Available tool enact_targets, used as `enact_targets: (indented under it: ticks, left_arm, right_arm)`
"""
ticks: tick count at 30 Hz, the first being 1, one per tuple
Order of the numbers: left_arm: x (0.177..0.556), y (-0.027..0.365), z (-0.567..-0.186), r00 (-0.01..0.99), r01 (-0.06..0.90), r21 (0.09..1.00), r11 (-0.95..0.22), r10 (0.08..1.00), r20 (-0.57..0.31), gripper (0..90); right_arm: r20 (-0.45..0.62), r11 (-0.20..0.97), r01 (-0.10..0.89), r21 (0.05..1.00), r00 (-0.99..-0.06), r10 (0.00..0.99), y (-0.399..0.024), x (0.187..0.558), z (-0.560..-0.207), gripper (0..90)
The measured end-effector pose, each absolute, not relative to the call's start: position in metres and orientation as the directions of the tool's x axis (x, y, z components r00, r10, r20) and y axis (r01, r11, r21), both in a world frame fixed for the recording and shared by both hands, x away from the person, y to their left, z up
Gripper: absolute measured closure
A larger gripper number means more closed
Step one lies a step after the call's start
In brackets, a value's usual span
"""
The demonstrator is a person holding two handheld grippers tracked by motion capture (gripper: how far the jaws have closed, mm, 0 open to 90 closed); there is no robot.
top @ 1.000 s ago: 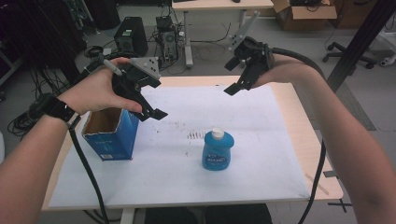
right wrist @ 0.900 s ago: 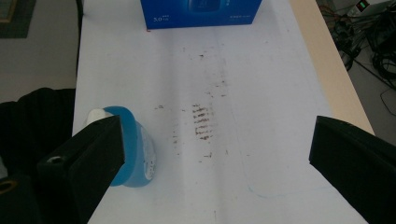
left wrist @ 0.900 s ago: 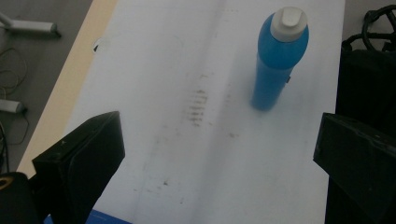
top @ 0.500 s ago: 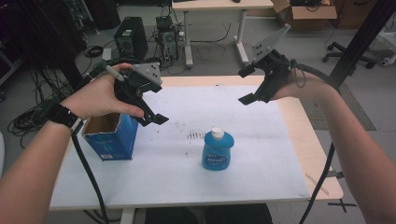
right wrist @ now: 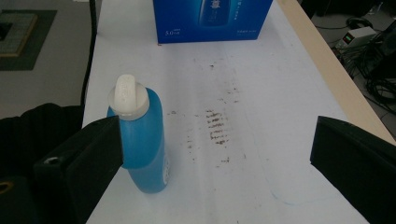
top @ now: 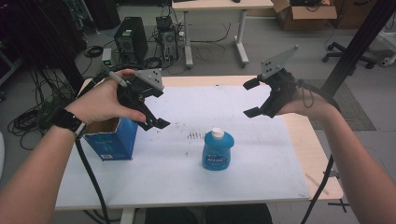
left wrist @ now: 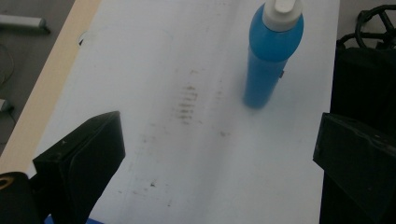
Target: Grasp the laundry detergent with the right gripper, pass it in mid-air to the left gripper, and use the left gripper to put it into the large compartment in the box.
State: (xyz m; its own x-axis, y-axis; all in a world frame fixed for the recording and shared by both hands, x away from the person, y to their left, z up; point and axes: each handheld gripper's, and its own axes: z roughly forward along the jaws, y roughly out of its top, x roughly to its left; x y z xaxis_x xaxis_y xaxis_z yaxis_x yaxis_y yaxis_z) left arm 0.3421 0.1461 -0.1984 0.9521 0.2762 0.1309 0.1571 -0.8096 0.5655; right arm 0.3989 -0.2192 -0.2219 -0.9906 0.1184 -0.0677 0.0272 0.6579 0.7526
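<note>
A blue bottle (top: pixel 217 150) with a white cap stands upright in the middle of the white-covered table (top: pixel 261 163). To its left stands an open-topped blue box (top: pixel 112 139). My left gripper (top: pixel 158 108) hovers open over the box's right side, jaws wide apart, nothing between them. My right gripper (top: pixel 250 98) hangs open above the table's far right, empty. In the left gripper view the bottle (left wrist: pixel 273 51) stands ahead, beyond the left gripper (left wrist: pixel 217 154). In the right gripper view the bottle (right wrist: pixel 140 140) stands by the left jaw of the right gripper (right wrist: pixel 215 158), with the box (right wrist: pixel 212 18) behind.
Dark smudges (top: pixel 195 135) mark the sheet left of the bottle. Bare wood (top: pixel 303 140) runs along the table's right edge. Behind the table are a computer tower (top: pixel 130 39), floor cables (top: pixel 32 116), a second desk (top: pixel 219 5) and a slanted black pole (top: pixel 359 42).
My right gripper has moved right and lower, toward the table's right side. My left gripper has shifted slightly toward the near side. Bottle and box have not moved.
</note>
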Motion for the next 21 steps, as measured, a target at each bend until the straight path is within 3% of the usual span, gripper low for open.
enact_targets:
  ticks: [21]
  left_arm:
    - [0.336, 0.147, -0.206, 0.956, 0.157, 0.560, -0.814, 0.268, 0.121, 2.6]
  right_arm:
    - [-0.025, 0.563, 0.052, 0.825, -0.992, 0.128, -0.224, 0.367, -0.277, 2.3]
